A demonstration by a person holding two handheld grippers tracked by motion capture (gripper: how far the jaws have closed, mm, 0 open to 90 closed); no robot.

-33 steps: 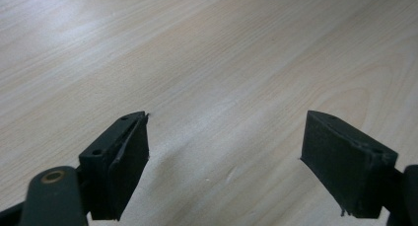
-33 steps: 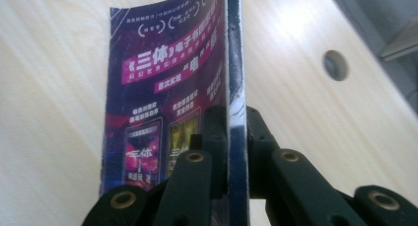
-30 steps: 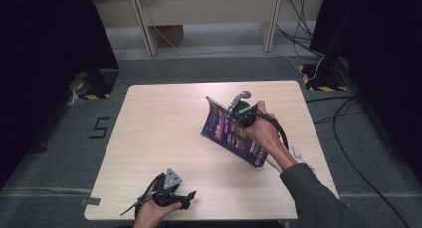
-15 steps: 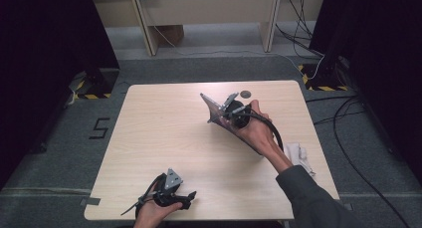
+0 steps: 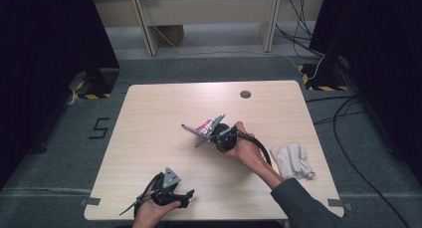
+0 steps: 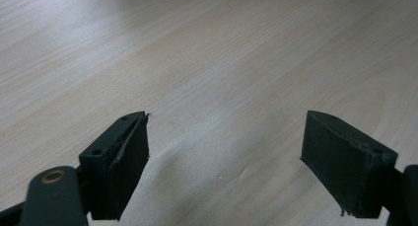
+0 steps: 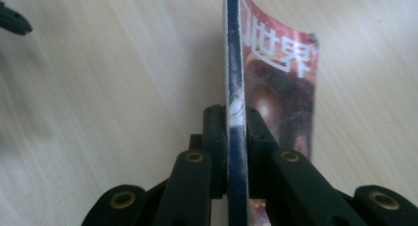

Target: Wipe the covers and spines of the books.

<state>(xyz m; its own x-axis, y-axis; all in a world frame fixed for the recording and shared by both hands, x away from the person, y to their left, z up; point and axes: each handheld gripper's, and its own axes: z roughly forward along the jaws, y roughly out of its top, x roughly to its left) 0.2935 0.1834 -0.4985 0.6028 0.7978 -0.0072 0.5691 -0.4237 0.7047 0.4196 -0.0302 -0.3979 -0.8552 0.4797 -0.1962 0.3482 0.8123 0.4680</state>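
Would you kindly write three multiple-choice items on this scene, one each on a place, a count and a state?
1. Where does the white cloth lie?
A. by the table's right edge
B. at the far left corner
C. on the floor

2. How many tools are in the person's hands?
A. one
B. two
C. three

3. How does the right tool stand to the magazine?
A. open above it
B. shut on its spine edge
C. lying beside it, apart

Answers:
1. A, since the high view shows the cloth on the table beside the right forearm, near the right edge.
2. B, since each hand holds one: the left tool, with jaws wide and nothing between them, and the right.
3. B, since the right gripper view shows both jaws pressed on the magazine's thin edge.
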